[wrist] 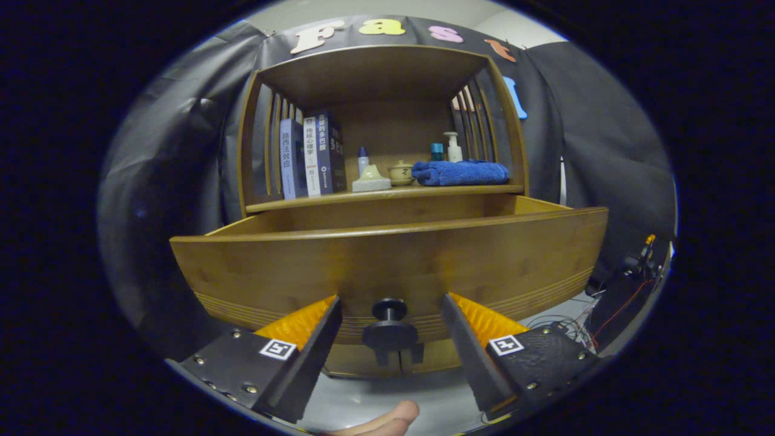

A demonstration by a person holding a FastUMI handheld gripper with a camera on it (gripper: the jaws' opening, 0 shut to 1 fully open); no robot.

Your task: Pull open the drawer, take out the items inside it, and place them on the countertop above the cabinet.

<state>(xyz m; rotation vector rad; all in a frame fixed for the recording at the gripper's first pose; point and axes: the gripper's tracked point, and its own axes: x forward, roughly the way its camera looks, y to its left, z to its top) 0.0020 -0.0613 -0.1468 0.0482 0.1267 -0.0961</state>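
Observation:
A wooden drawer stands pulled out from the cabinet, its broad front facing me. Its dark round knob sits low on the front, between my two fingers. My gripper is open, with a gap on each side of the knob and neither finger touching it. The drawer's inside is hidden behind its front panel. Above the drawer runs the countertop of the cabinet.
On the countertop stand several books, a small blue-capped bottle, a pale wedge-shaped item, a small lidded pot, a folded blue towel and a pump bottle. A person's fingertip shows below. Cables lie at right.

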